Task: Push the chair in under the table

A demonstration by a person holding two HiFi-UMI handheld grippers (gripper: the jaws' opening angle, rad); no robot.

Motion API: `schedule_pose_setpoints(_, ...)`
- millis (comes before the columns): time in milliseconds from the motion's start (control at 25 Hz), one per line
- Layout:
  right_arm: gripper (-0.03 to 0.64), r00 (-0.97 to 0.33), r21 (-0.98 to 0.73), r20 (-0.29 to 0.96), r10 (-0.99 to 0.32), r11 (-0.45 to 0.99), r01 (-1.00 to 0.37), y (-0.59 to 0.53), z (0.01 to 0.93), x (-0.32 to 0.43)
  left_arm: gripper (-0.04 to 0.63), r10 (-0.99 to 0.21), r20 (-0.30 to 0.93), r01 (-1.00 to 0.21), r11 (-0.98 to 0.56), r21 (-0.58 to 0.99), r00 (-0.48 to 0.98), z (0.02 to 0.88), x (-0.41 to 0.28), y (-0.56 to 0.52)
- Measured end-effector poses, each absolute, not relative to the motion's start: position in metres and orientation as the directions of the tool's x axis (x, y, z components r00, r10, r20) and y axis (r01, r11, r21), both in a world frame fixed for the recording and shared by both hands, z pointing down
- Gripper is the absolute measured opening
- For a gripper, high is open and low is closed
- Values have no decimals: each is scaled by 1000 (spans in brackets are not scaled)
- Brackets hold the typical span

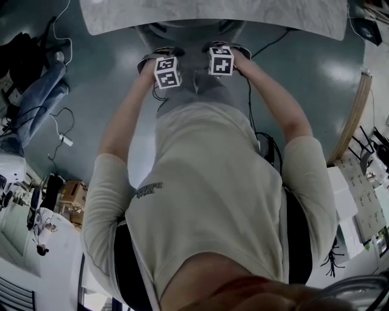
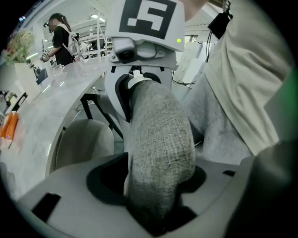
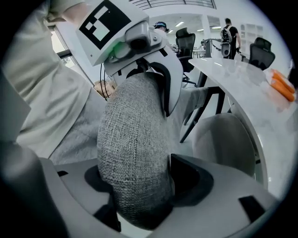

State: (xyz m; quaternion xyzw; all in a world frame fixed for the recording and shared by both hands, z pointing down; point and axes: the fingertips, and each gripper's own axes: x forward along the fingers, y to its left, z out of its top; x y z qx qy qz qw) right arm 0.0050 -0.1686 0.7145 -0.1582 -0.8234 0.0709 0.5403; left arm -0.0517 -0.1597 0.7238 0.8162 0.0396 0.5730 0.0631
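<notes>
I had both arms stretched forward, side by side, angled steeply down. Left gripper (image 1: pixel 157 59) pinched the chair backrest (image 2: pixel 160 153); right gripper (image 1: pixel 226 50) sat spread astride it. Backrest was just near of the bench (image 1: pixel 213 15) edge.

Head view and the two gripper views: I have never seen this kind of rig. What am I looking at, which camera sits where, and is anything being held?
There is no robot here: a person holds a two-jaw tool in each hand. The head view looks down over the person's body to the left gripper and the right gripper, each carrying a marker cube, just short of the white table. Each gripper view looks along that gripper's own jaws, with the other gripper showing opposite. Both grippers sit astride the grey fabric chair back. The left jaws look closed on it. The right jaws stand wide, with a gap beside the fabric, so I read them as open. On the table lie orange things, too blurred to name.
</notes>
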Motion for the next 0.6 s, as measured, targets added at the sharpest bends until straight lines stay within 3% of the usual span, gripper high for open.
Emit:
schedule_pose_setpoints(200, 316, -390, -287, 871, 300, 953, 94, -170, 700, 5, 252, 99, 909, -19, -993, 117, 406, 705, -52, -162)
schedule_pose_setpoints(440, 316, -511, -299, 823, 246, 954, -22, -181, 647, -3, 251, 66, 861, -65, -991, 114, 505, 661, -54, -164)
schedule_pose_setpoints(600, 314, -548, -272, 815, 187, 959, -76, -191, 619, -5, 250, 7, 804, -158, -980, 125, 595, 627, -52, -175)
